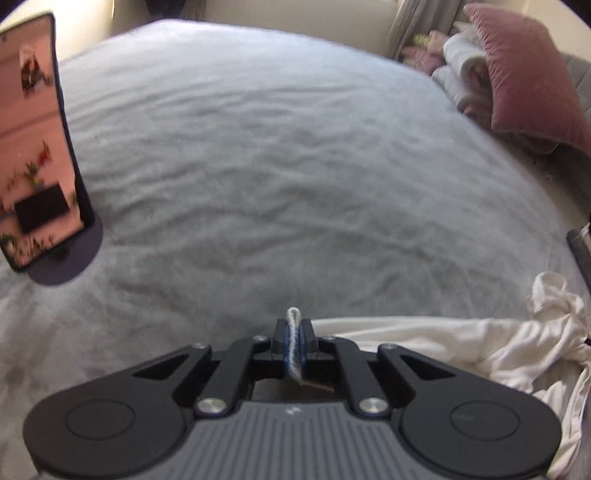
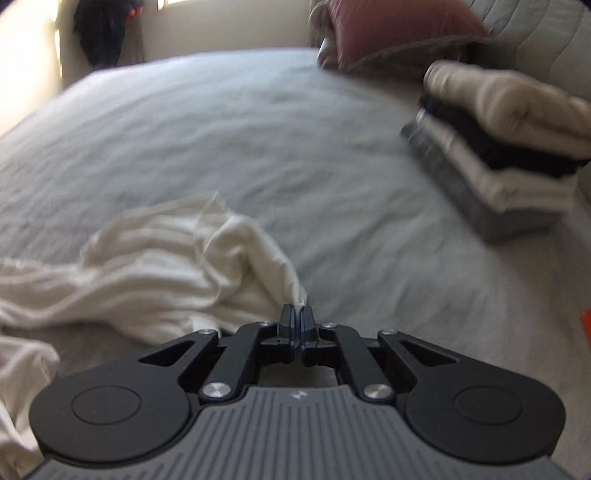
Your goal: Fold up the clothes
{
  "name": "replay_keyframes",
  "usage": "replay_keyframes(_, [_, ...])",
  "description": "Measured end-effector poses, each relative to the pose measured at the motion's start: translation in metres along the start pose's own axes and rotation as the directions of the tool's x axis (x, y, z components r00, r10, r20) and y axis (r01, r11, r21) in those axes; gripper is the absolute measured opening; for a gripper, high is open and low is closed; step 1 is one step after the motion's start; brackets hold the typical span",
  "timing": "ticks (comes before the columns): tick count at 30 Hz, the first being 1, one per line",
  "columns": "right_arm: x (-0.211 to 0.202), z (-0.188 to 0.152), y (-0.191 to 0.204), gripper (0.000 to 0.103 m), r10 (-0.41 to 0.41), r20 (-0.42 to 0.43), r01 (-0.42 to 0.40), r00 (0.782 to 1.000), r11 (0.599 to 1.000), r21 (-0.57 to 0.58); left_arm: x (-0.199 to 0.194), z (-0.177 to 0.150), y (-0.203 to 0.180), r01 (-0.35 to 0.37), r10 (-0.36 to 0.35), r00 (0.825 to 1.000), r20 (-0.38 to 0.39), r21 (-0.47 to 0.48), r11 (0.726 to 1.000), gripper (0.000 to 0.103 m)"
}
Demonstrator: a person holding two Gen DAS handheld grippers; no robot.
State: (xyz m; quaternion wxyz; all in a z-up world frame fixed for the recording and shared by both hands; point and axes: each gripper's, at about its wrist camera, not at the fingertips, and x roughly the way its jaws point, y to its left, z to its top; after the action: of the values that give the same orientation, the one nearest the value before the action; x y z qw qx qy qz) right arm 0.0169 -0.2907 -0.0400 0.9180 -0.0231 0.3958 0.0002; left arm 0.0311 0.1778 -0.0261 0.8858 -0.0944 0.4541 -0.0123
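A crumpled white garment (image 1: 498, 350) lies on the grey bed cover (image 1: 277, 166) at the lower right of the left wrist view. My left gripper (image 1: 293, 332) is shut on a thin folded edge of this white garment, which sticks up between its fingers. In the right wrist view the same white garment (image 2: 166, 258) is bunched at the left. My right gripper (image 2: 297, 317) is shut on a corner of it, low over the bed cover (image 2: 258, 129).
A phone on a round stand (image 1: 33, 147) stands on the bed at the left. A pink pillow (image 1: 528, 74) and rolled towels sit at the far right. A stack of folded clothes (image 2: 498, 147) lies at the right, with a pink pillow (image 2: 399, 26) behind.
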Motion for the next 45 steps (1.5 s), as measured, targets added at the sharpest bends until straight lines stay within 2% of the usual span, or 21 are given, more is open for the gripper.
replay_keyframes(1, [0.000,0.000,0.001,0.005,0.011,-0.002,-0.011,1.000,1.000,-0.006,0.001,0.000,0.000,0.004,-0.004,1.000,-0.005,-0.004,1.000,0.007])
replay_keyframes(2, [-0.003,0.003,0.001,0.014,0.026,0.007,-0.026,1.000,1.000,-0.006,0.000,0.001,0.001,0.010,-0.010,1.000,-0.003,-0.016,1.000,0.009])
replay_keyframes(4, [-0.009,0.009,0.000,0.017,0.044,0.033,-0.044,0.998,0.999,0.003,-0.002,0.003,0.005,0.037,-0.037,0.999,0.002,-0.045,0.998,0.020])
replay_keyframes(5, [-0.011,0.012,0.001,0.027,0.052,0.047,-0.052,0.998,0.999,0.002,-0.002,0.004,0.007,0.047,-0.047,0.999,0.003,-0.064,0.997,0.027])
replay_keyframes(7, [-0.014,0.017,0.005,0.048,0.067,0.077,-0.066,0.995,0.998,-0.008,0.001,0.007,0.011,0.060,-0.061,0.998,-0.002,-0.108,0.992,0.029])
replay_keyframes(13, [-0.010,0.037,0.044,0.048,0.177,0.125,-0.167,0.976,0.982,-0.088,0.006,0.009,0.011,0.063,-0.065,0.998,-0.003,-0.156,0.986,0.027])
replay_keyframes(17, [0.010,0.042,0.081,0.048,0.242,0.089,-0.229,0.966,0.963,-0.142,0.007,0.009,0.005,0.043,-0.044,0.999,-0.002,-0.122,0.992,0.027])
replay_keyframes(21, [0.038,0.041,0.109,0.048,0.305,0.025,-0.298,0.952,0.943,-0.146,0.009,0.008,0.003,0.034,-0.034,0.999,0.004,-0.086,0.996,0.026])
replay_keyframes(22, [0.041,0.039,0.114,0.048,0.296,0.032,-0.288,0.955,0.945,-0.157,0.009,0.007,0.003,0.033,-0.032,0.999,0.007,-0.077,0.997,0.026])
replay_keyframes(23, [0.042,0.038,0.119,0.038,0.282,0.052,-0.269,0.958,0.946,-0.181,0.009,0.006,0.003,0.032,-0.032,0.999,0.010,-0.070,0.997,0.025])
replay_keyframes(24, [0.042,0.038,0.123,0.028,0.268,0.069,-0.249,0.961,0.946,-0.209,0.009,0.006,0.003,0.032,-0.031,0.999,0.013,-0.063,0.997,0.023])
replay_keyframes(25, [0.042,0.038,0.124,0.008,0.258,0.077,-0.236,0.963,0.946,-0.222,0.009,0.005,0.004,0.032,-0.031,0.999,0.016,-0.057,0.998,0.022])
replay_keyframes(28, [0.040,0.039,0.119,0.006,0.233,0.094,-0.206,0.968,0.951,-0.230,0.009,0.004,0.006,0.033,-0.032,0.999,0.029,-0.046,0.998,0.016])
replay_keyframes(31, [0.033,0.044,0.108,0.006,0.166,0.158,-0.130,0.973,0.968,-0.217,0.007,0.005,0.009,0.046,-0.043,0.998,0.054,-0.057,0.997,0.008])
replay_keyframes(37, [0.015,0.065,0.064,0.006,-0.016,0.292,0.043,0.956,0.995,-0.086,-0.008,0.014,0.004,0.057,-0.045,0.981,0.188,-0.055,0.997,0.006])
replay_keyframes(40, [0.011,0.072,0.039,0.006,-0.107,0.295,0.114,0.950,0.993,-0.005,-0.016,0.020,0.000,0.074,-0.057,0.966,0.254,-0.056,0.996,0.006])
replay_keyframes(45, [0.012,0.069,0.011,0.006,-0.242,0.253,0.240,0.937,0.970,0.039,-0.021,0.026,-0.010,0.067,-0.048,0.945,0.324,-0.049,0.997,0.006])
